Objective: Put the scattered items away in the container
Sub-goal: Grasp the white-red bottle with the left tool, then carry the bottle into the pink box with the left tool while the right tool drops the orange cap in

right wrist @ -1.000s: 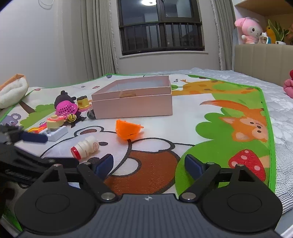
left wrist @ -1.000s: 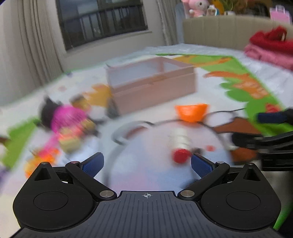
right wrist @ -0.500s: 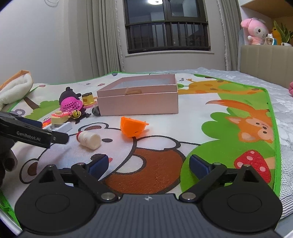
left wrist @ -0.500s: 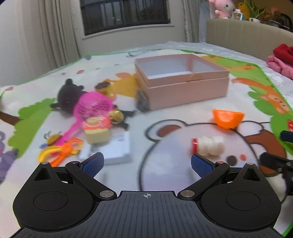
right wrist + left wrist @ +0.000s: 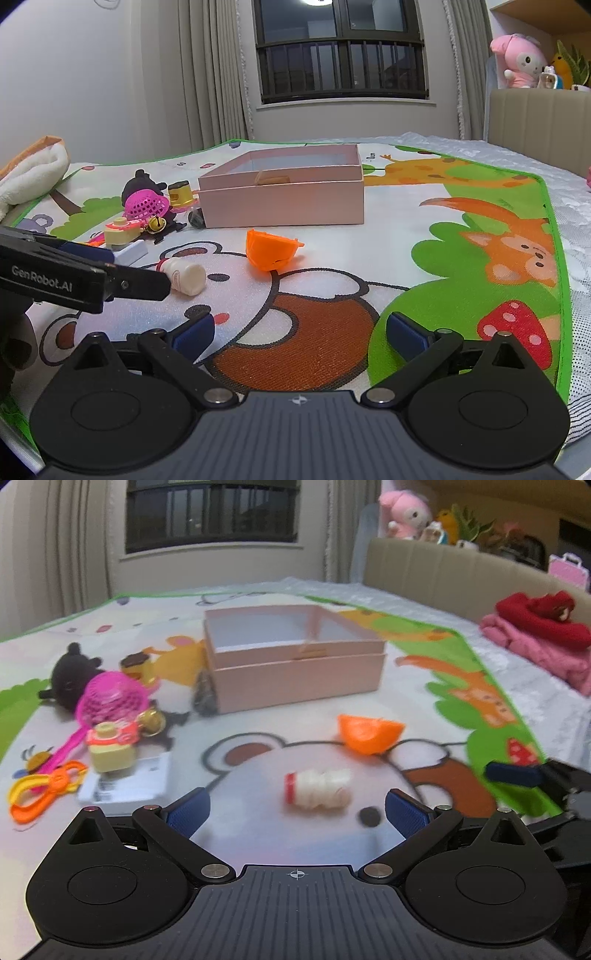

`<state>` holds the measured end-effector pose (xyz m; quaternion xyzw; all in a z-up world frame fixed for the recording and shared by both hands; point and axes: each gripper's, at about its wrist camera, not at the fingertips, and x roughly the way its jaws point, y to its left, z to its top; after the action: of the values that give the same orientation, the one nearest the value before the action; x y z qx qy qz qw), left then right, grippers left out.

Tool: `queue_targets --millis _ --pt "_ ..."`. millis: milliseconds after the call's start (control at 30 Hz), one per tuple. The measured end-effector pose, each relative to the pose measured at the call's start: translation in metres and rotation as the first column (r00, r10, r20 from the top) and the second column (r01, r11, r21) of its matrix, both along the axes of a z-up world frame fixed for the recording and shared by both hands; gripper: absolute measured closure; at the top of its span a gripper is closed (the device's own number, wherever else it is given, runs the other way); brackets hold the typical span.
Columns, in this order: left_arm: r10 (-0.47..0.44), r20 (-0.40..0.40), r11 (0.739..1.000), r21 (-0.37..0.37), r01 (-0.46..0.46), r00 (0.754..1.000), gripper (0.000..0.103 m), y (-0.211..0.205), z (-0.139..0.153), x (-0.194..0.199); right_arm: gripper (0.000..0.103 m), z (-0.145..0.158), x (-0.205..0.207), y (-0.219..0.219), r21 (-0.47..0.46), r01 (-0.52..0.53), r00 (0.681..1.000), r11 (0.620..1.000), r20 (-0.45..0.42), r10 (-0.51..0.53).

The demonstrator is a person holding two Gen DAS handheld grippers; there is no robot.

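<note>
An open pink box (image 5: 295,664) stands mid-mat. A white bottle with a red cap (image 5: 317,788) lies just ahead of my left gripper (image 5: 295,810), in line with the gap between its wide open fingers and untouched. Beyond the bottle sits an orange bowl piece (image 5: 369,734). To the left lie a pink strainer (image 5: 110,701), a black plush (image 5: 72,675), a yellow toy camera (image 5: 110,749) and orange-yellow scissors (image 5: 44,790). My right gripper (image 5: 299,332) hovers over the mat, jaws opening, nothing between them. In its view the box (image 5: 284,199) and the bottle (image 5: 184,275) show.
Folded red and pink clothes (image 5: 539,635) lie on the bed at the right, by the beige headboard (image 5: 443,568). A white pillow (image 5: 29,173) sits at the mat's left edge. A white card (image 5: 129,782) and a gold bell (image 5: 151,720) lie among the toys.
The left wrist view has rolled level and swung, so the bottle now sits centred ahead of the left fingers. The right gripper's jaws have spread wider; it has stayed in place.
</note>
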<state>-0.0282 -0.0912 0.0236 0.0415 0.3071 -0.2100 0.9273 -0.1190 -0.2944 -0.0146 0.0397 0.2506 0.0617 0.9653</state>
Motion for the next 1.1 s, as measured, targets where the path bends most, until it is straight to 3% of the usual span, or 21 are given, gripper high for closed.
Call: queue_targets --millis 133,233,400,433,467,600,667,867,900,967,1000,1100 --pt "-0.021 0.01 1.0 0.013 0.021 1.0 0.003 -0.012 -0.003 0.005 0.003 0.0 0.0 -0.001 0.006 -0.003 1.0 1.0 0.002 0.003" --pt "-0.03 -0.012 0.999 0.03 0.03 0.999 0.032 -0.018 -0.009 0.011 0.003 -0.001 0.0 -0.002 0.011 -0.006 1.0 1.0 0.003 0.006" --pt "-0.032 -0.029 0.999 0.024 0.033 0.999 0.036 -0.021 -0.017 0.02 0.003 0.0 0.001 -0.002 0.009 -0.006 1.0 1.0 -0.002 0.006" --pt "-0.034 -0.027 0.999 0.025 0.035 0.999 0.049 -0.021 -0.016 0.021 0.003 0.002 0.001 -0.002 0.006 -0.005 1.0 1.0 -0.011 0.005" --pt "-0.038 -0.026 0.999 0.025 0.039 0.999 0.055 -0.02 -0.014 0.021 0.003 0.004 0.002 -0.002 0.003 -0.007 1.0 1.0 -0.022 0.007" --pt "-0.044 -0.004 0.999 0.009 0.044 0.999 0.055 -0.006 -0.001 0.015 0.004 0.021 0.015 -0.006 0.047 -0.033 0.998 0.998 -0.06 0.036" --pt "-0.039 -0.001 0.999 0.011 0.039 0.999 0.055 0.003 0.004 0.011 0.012 0.031 0.027 -0.004 0.053 -0.066 0.994 0.996 -0.082 0.07" --pt "-0.028 -0.016 1.0 -0.01 0.027 0.999 0.055 0.028 0.016 0.001 0.017 0.039 0.08 0.022 -0.035 -0.091 0.989 0.995 -0.122 0.086" --pt "-0.031 -0.016 0.999 -0.01 0.031 0.999 0.055 0.031 0.016 -0.001 0.02 0.036 0.089 0.026 -0.048 -0.089 0.987 0.995 -0.138 0.082" --pt "-0.039 -0.019 0.999 -0.012 0.038 0.999 0.055 0.036 0.016 -0.004 0.041 0.031 0.102 0.035 -0.089 -0.095 0.982 0.992 -0.173 0.078" --pt "-0.043 -0.021 0.999 -0.014 0.043 0.999 0.055 0.038 0.016 -0.005 0.058 0.03 0.105 0.039 -0.107 -0.106 0.978 0.989 -0.191 0.084" --pt "-0.054 -0.026 0.998 -0.016 0.054 0.998 0.055 0.041 0.016 -0.002 0.059 0.034 0.103 0.048 -0.145 -0.128 0.975 0.981 -0.198 0.098"
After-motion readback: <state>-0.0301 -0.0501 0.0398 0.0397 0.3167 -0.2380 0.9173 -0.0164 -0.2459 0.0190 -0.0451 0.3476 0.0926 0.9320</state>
